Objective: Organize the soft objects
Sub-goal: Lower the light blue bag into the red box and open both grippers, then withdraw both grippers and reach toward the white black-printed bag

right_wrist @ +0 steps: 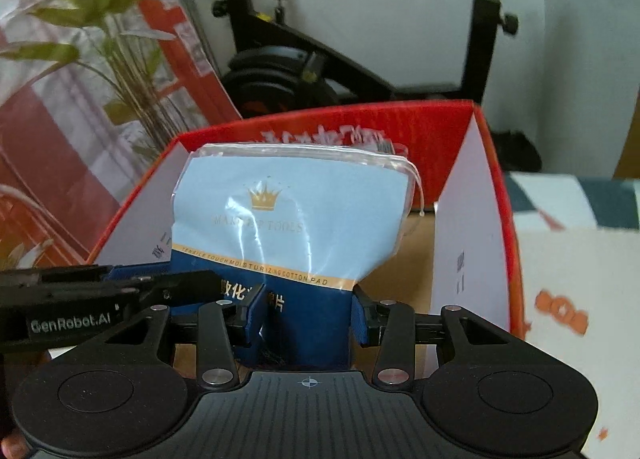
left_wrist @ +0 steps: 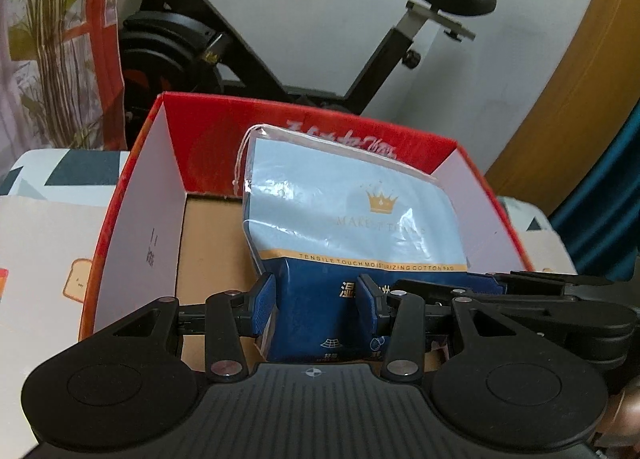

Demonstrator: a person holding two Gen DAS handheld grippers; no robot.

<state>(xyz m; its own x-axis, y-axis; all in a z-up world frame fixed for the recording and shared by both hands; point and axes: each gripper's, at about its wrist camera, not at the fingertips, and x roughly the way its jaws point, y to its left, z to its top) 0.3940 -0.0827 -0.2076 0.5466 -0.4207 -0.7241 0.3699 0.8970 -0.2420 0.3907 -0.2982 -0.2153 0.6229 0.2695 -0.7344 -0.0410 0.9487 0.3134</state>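
A soft plastic bag of cotton pads, pale blue above and dark blue below with a gold crown, hangs upright over an open red cardboard box. My left gripper is shut on the bag's dark lower part, pads pressing both sides. My right gripper is shut on the same bag from the other side. Each gripper shows in the other's view: the right one, the left one. The box has white inner flaps and a brown floor; the bag hides part of that floor.
A black exercise bike stands behind the box by a white wall. A leafy plant and a red carton are at the left. The box rests on a patterned cloth. A wooden panel is at the right.
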